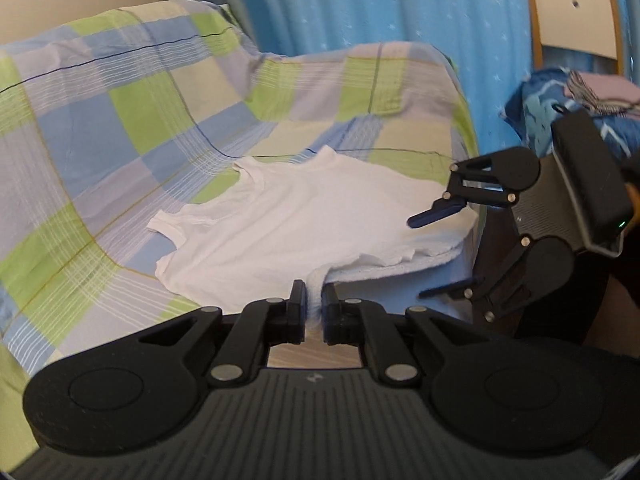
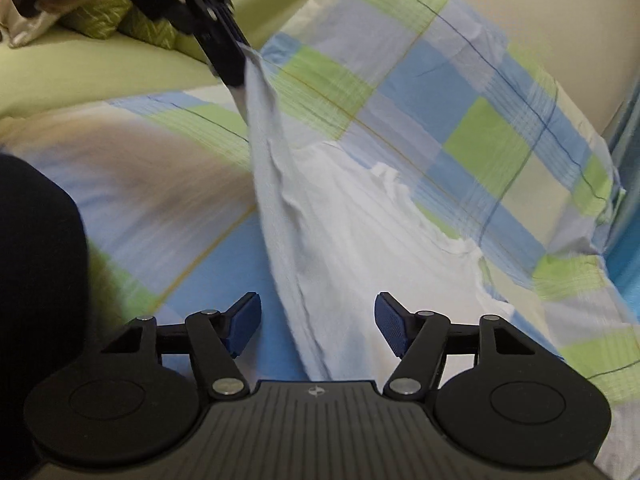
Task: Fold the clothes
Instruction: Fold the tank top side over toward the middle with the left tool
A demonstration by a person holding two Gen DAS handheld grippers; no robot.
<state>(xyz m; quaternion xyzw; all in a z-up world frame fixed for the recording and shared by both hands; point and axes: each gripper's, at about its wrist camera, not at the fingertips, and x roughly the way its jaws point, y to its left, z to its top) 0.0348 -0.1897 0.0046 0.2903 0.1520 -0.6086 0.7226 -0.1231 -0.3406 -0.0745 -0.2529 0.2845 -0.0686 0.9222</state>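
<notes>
A white T-shirt lies spread on a blue, green and lilac checked bed sheet, collar toward the far side. My left gripper is shut on the shirt's near hem, lifting that edge. Seen from the right wrist, the same gripper pulls the hem up into a taut ridge of white T-shirt. My right gripper stands open just above the shirt's right side, nothing between its blue pads. It shows at the right of the left wrist view as the right gripper, jaws wide apart.
A blue starred curtain hangs behind the bed. A pile of folded blue and pink fabric sits at the right. Green bedding and patterned cushions lie at the far left. A dark-clothed part of the person is at the left.
</notes>
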